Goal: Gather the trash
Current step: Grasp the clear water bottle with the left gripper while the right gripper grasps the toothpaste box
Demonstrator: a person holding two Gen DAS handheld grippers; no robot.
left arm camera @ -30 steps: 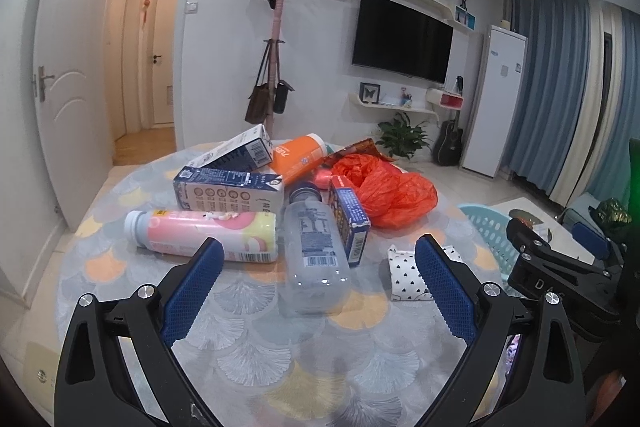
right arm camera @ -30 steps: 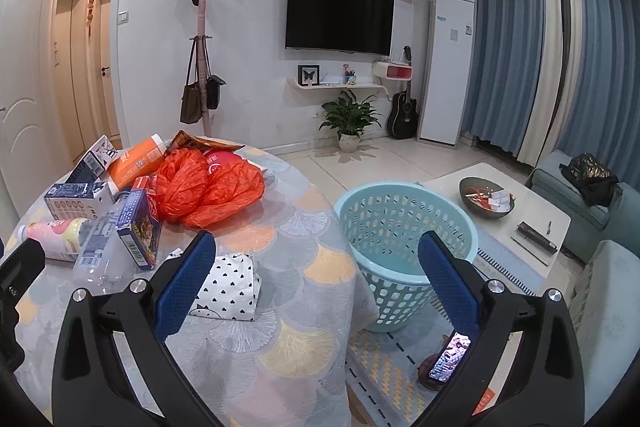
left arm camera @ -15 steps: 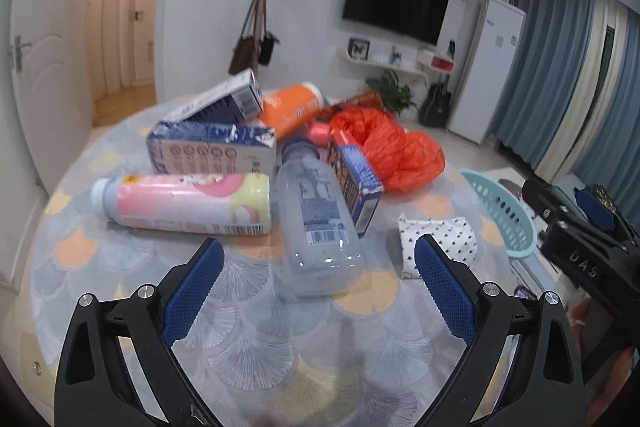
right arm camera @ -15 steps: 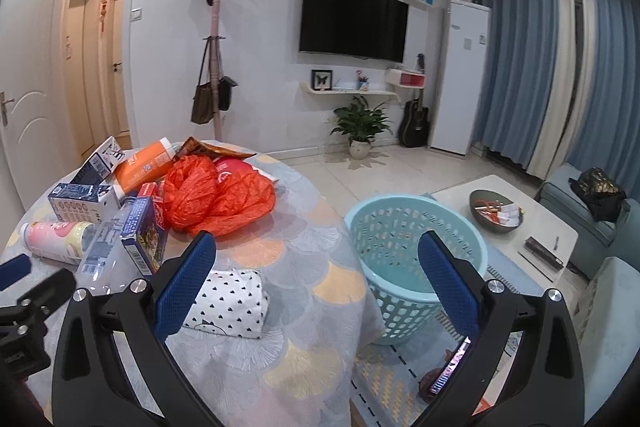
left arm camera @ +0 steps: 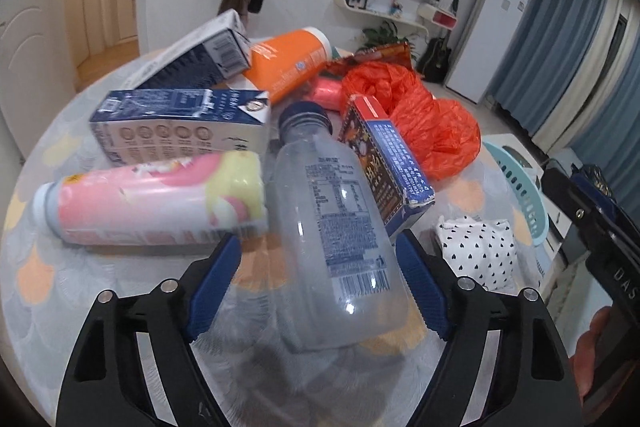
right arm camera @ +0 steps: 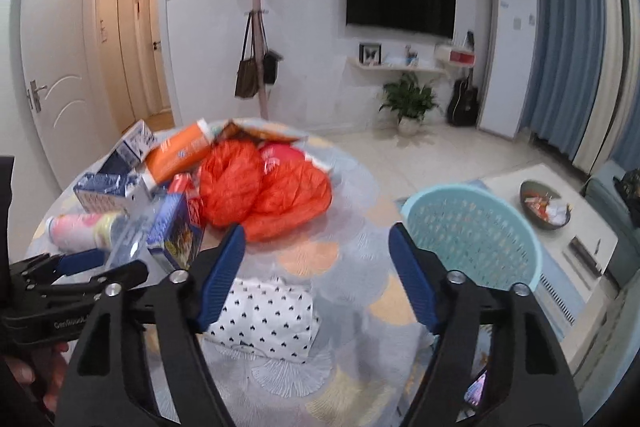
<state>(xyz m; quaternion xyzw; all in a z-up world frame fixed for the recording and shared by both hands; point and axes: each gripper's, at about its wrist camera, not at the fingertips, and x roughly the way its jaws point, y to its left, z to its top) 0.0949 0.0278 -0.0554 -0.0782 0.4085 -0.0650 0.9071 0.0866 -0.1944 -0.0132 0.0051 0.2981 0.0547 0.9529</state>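
A clear plastic bottle (left arm camera: 336, 227) with a blue cap lies on the round table (left arm camera: 80, 307). My left gripper (left arm camera: 320, 283) is open, its fingers on either side of the bottle's lower end. Around it lie a pink bottle (left arm camera: 156, 199), two blue cartons (left arm camera: 176, 127), an orange bottle (left arm camera: 288, 59), a small blue-red box (left arm camera: 384, 163), a red plastic bag (left arm camera: 424, 119) and a spotted tissue pack (left arm camera: 476, 251). My right gripper (right arm camera: 318, 279) is open and empty above the tissue pack (right arm camera: 264, 319). A light blue basket (right arm camera: 476, 239) stands beside the table.
A low coffee table (right arm camera: 560, 227) with a dark bowl stands beyond the basket. A coat stand (right arm camera: 256, 39) and a door are behind the table. The left gripper also shows in the right wrist view (right arm camera: 80, 267).
My left gripper has moved forward and down, so its fingers now flank the clear bottle. My right gripper has shifted left over the table toward the tissue pack.
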